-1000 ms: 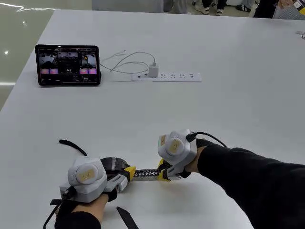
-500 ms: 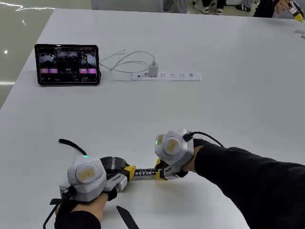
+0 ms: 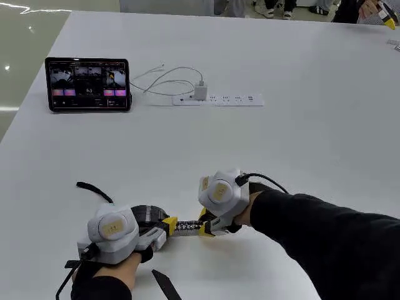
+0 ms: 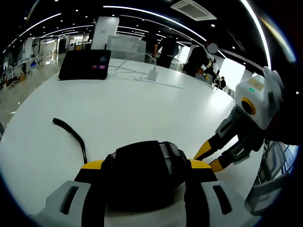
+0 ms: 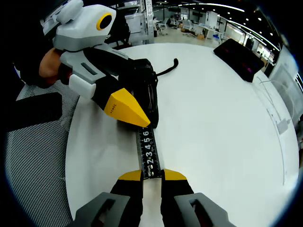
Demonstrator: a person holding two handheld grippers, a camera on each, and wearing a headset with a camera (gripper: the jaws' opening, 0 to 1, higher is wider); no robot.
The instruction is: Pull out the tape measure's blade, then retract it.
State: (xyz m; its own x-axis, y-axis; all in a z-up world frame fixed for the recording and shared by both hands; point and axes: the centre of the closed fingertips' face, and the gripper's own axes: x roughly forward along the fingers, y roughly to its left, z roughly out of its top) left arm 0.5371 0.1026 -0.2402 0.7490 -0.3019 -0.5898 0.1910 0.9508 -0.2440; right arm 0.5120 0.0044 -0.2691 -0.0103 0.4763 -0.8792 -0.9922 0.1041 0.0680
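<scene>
A black tape measure (image 3: 145, 216) rests on the white table (image 3: 281, 144), and my left gripper (image 3: 160, 227) is shut on its case. In the left gripper view the case (image 4: 144, 172) sits between the yellow-tipped jaws of my left gripper (image 4: 147, 165). A short length of blade (image 3: 185, 228) runs rightward from the case to my right gripper (image 3: 205, 229). The right gripper view has my right gripper (image 5: 150, 175) shut on the blade's end, with a few printed numbers on the blade (image 5: 147, 150) and the case (image 5: 146, 90) beyond. The two grippers are close together.
A tablet (image 3: 87, 84) stands at the back left, near the table's left edge. A white power strip (image 3: 219, 100) with a charger and cable lies behind the work. One black strap (image 3: 95, 190) lies left of the case, another (image 3: 164, 284) by the near edge.
My right gripper has moved a little left toward the case, still holding the blade's end, so less blade is out. The left gripper and case have stayed put.
</scene>
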